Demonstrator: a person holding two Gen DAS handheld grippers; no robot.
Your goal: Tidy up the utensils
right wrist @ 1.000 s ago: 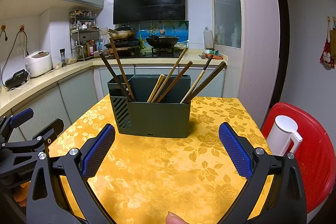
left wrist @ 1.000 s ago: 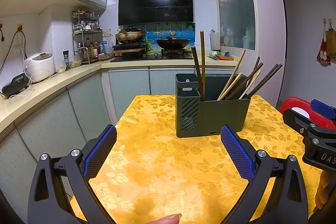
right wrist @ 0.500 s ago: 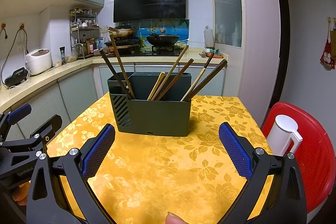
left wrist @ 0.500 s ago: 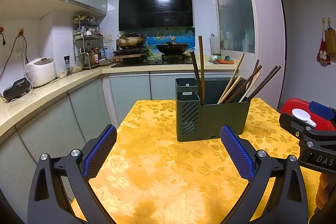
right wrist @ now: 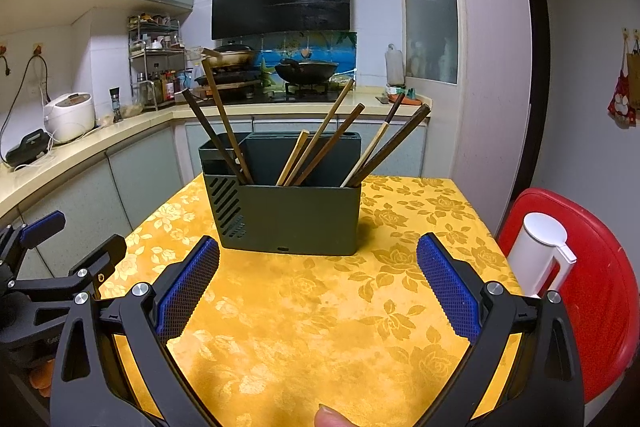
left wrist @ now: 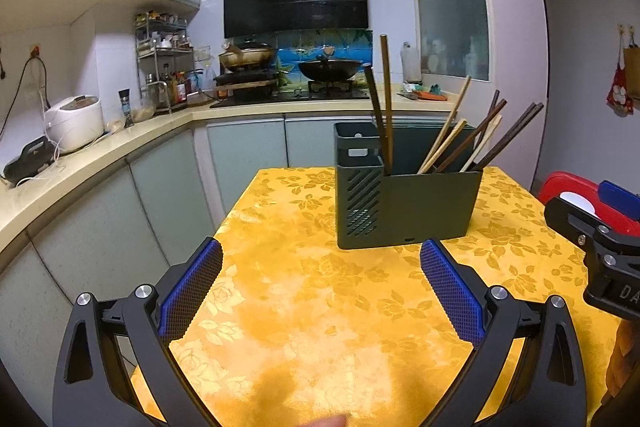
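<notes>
Both views have risen slightly. The utensil holder (right wrist: 286,215) with chopsticks (right wrist: 320,147) stands on the yellow tablecloth (right wrist: 320,327), ahead of the left gripper (left wrist: 320,283) and right gripper (right wrist: 318,279), both spread apart, empty.

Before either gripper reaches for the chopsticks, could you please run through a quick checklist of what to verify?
1. Left gripper open and empty: ok.
2. Right gripper open and empty: ok.
3. Green utensil holder upright on the yellow tablecloth: ok.
4. Chopsticks sorted: not ok; two stand in the left compartment, the rest lean scattered in the wide one.
5. Cloth between the fingers and the holder unobstructed: ok.
6. Holder's inner dividers: cannot tell.
</notes>
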